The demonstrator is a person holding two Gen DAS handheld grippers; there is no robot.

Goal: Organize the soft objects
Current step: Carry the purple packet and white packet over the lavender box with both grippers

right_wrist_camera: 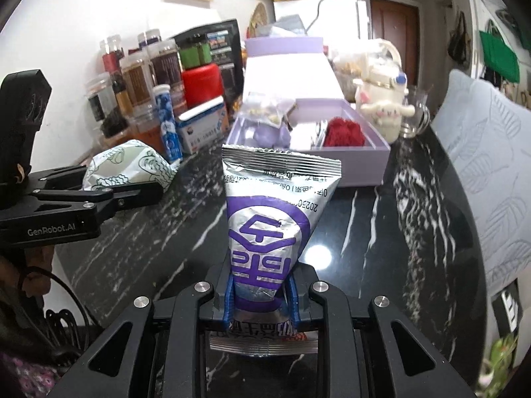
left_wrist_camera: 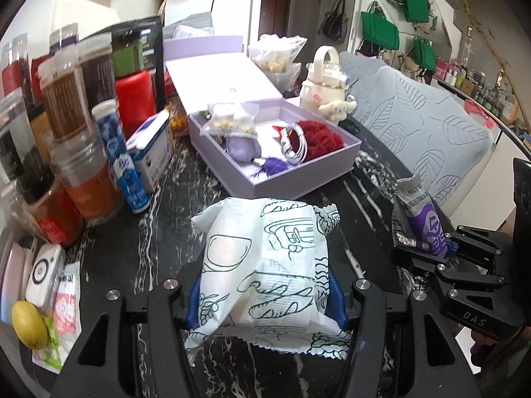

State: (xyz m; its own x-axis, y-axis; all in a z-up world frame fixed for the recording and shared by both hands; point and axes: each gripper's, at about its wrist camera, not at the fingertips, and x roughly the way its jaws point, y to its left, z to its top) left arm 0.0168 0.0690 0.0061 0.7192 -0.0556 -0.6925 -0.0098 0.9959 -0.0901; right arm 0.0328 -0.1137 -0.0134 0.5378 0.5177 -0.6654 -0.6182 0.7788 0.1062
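My left gripper [left_wrist_camera: 265,301] is shut on a puffy white packet with green drawings [left_wrist_camera: 265,265], held just above the black marble table [left_wrist_camera: 159,248]. The same white packet [right_wrist_camera: 129,165] shows at the left of the right wrist view, in the left gripper [right_wrist_camera: 132,195]. My right gripper [right_wrist_camera: 260,301] is shut on the lower part of a silver and purple pouch [right_wrist_camera: 268,219], which stands up between the blue pads. That silver pouch [left_wrist_camera: 418,219] and the right gripper [left_wrist_camera: 444,252] show at the right of the left wrist view. An open lilac box [left_wrist_camera: 318,172] lies ahead.
The lilac box holds a red fluffy thing [left_wrist_camera: 318,136], a white cable, a purple pouch and small bags. Jars and bottles [left_wrist_camera: 79,106] crowd the left side. A blue tube [left_wrist_camera: 119,162], a medicine carton [left_wrist_camera: 152,152], a cream kettle [left_wrist_camera: 325,83] and a grey chair [left_wrist_camera: 424,126] stand around.
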